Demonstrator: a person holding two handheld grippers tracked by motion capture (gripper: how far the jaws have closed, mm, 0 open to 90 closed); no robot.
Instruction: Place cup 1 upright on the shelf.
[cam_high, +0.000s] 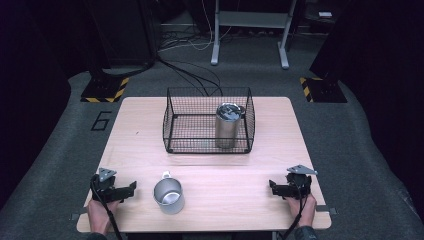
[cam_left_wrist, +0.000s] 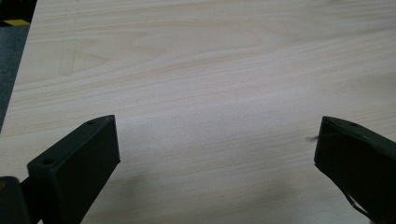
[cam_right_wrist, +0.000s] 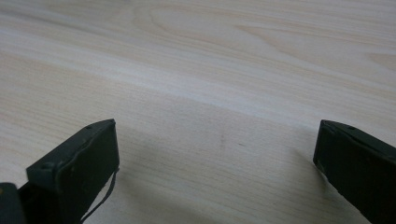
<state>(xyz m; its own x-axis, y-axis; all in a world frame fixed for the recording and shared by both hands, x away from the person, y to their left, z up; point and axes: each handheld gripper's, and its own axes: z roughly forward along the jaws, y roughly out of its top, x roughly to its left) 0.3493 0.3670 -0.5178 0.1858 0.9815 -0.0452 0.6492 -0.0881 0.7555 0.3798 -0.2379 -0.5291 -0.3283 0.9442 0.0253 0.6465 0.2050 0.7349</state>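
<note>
A small metal mug (cam_high: 168, 195) with a handle stands near the table's front edge, left of centre. A taller steel canister (cam_high: 228, 126) with a lid stands inside a black wire basket (cam_high: 172, 125) at the back middle. My left gripper (cam_high: 131, 189) rests on the table at the front left, just left of the mug, held by a hand. My right gripper (cam_high: 272, 187) rests at the front right. In the left gripper view my left gripper (cam_left_wrist: 217, 140) has its jaws wide apart over bare wood. My right gripper (cam_right_wrist: 215, 140) is likewise open with nothing between the jaws.
The wooden table (cam_high: 135, 150) has bare surface between the mug and the right gripper. Behind it are grey floor, cables (cam_high: 190, 70), a desk frame (cam_high: 249, 30) and yellow-black striped stand bases (cam_high: 105, 90).
</note>
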